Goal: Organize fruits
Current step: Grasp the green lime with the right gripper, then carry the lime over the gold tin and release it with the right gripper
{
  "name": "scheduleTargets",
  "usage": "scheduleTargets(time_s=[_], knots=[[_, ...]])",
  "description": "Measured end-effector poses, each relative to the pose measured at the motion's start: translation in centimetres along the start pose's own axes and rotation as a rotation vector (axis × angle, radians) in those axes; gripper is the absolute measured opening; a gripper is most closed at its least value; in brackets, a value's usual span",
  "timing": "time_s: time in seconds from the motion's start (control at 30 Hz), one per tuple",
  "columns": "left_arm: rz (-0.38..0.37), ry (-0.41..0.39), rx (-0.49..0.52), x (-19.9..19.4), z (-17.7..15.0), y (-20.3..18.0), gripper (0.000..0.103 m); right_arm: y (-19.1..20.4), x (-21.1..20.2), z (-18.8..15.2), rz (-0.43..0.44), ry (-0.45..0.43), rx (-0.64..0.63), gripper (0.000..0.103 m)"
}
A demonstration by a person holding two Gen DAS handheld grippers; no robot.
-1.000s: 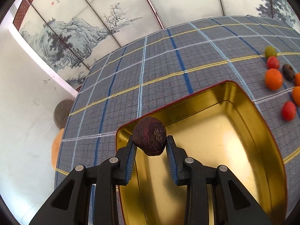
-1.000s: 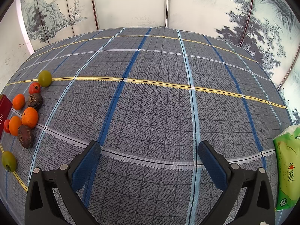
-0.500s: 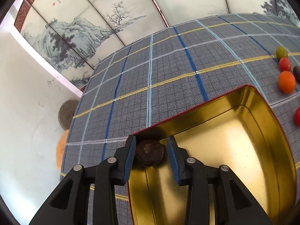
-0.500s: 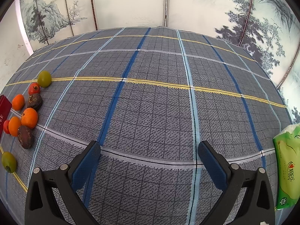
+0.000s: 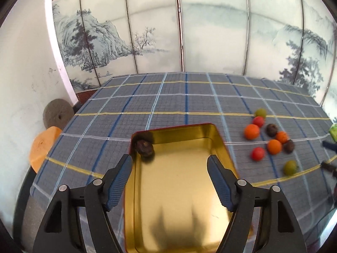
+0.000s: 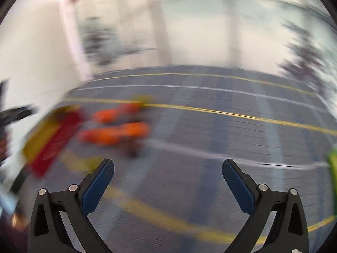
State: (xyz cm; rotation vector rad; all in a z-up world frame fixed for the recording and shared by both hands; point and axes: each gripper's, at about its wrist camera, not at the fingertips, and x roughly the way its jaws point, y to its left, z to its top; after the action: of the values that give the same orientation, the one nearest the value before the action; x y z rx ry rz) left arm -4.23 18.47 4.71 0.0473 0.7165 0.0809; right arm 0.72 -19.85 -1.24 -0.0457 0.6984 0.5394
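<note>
Left gripper (image 5: 169,164) jaws just opening, nothing between them, right gripper (image 6: 168,166) released, gold tin (image 5: 221,145) holding one dark fruit (image 5: 145,147) at its 11 o'clock corner, loose fruits (image 5: 273,146) on tablecloth (image 5: 168,99) at tin's 3 o'clock.

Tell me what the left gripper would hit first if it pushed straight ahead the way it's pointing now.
Most likely the gold floor of the open tin: the left gripper points down into it, jaws open and empty. The dark fruit sits left of that line. Depth is uncertain.

The right wrist view is smeared throughout: the fruits (image 6: 118,130) are orange streaks, their count unreadable, and the tin (image 6: 52,139) a red-gold blur. In the left wrist view the tin's (image 5: 221,147) near end is cut off
</note>
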Motion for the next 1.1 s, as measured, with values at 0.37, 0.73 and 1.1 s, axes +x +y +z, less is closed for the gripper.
scheduleTargets(time_s=[0.37,0.73,1.1], knots=[[0.007,0.057,-0.068,-3.1,-4.1,0.9,0.077,6.8,6.6,1.4,0.082,0.168,-0.121,0.072],[0.099,0.073,-0.084,-4.3,-6.0,3.0,0.077,9.6,7.3,3.5,0.15,0.209,-0.133,0.033],[0.212,0.071,-0.085,-5.6,-7.8,4.9,0.077,21.9,17.2,12.4,0.364,0.292,-0.263,0.033]])
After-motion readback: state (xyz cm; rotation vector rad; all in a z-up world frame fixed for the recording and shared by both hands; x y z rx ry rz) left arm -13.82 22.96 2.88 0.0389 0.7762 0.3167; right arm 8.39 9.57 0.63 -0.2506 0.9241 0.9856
